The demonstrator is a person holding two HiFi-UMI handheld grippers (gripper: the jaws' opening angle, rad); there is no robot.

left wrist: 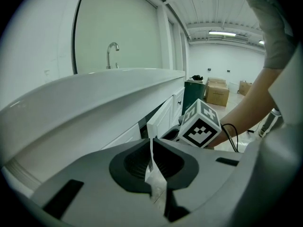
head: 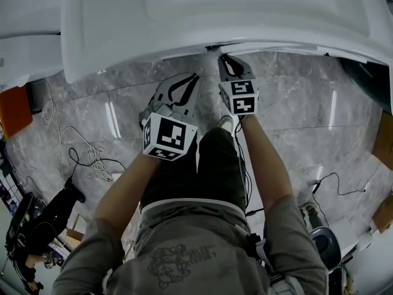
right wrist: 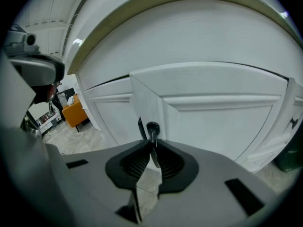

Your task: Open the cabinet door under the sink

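The white cabinet door [right wrist: 218, 122] under the sink counter [head: 202, 11] stands slightly ajar, its free edge swung out toward me. My right gripper [right wrist: 152, 143] is shut on the door's small black knob [right wrist: 152, 127]. In the head view the right gripper [head: 225, 60] reaches under the counter's front edge. My left gripper [head: 186, 83] hangs just to its left, away from the cabinet, jaws shut with nothing in them. The left gripper view shows the ajar door [left wrist: 161, 119] and the right gripper's marker cube [left wrist: 201, 125] beside it.
A faucet [left wrist: 111, 53] stands on the counter. Cables [head: 86, 155] and an orange object [head: 13, 109] lie on the marble floor to the left. Cardboard boxes [left wrist: 217, 91] and a dark green bin [left wrist: 194, 94] stand farther along the cabinets. The person's legs stand just below the grippers.
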